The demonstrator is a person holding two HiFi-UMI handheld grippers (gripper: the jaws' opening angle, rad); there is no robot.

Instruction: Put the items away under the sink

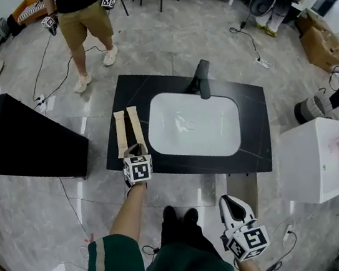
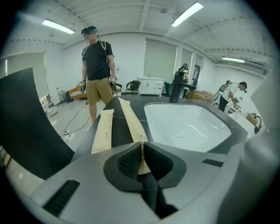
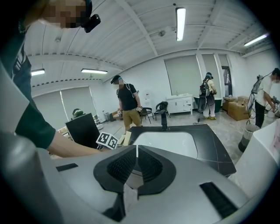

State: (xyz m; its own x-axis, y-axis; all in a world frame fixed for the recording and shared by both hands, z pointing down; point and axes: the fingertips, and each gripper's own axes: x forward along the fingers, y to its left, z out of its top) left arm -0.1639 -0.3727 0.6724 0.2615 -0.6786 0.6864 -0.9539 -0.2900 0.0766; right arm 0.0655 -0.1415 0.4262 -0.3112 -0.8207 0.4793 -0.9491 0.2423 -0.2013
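Two long beige toothbrush packets lie side by side on the black countertop (image 1: 253, 125), left of the white sink basin (image 1: 193, 125). My left gripper (image 1: 135, 149) is at the near end of the right packet (image 1: 135, 125). In the left gripper view its jaws (image 2: 142, 146) are shut on that packet's near end (image 2: 131, 120), and the paper edge shows between the pads. The left packet (image 2: 103, 131) lies free beside it. My right gripper (image 1: 228, 200) hangs in front of the counter, jaws together with nothing in them (image 3: 136, 148).
A black faucet (image 1: 202, 79) stands at the basin's far rim. A black slanted panel (image 1: 19, 141) stands to the left and a white box (image 1: 321, 156) to the right. A person (image 1: 82, 18) stands beyond the counter holding grippers. Cables run over the floor.
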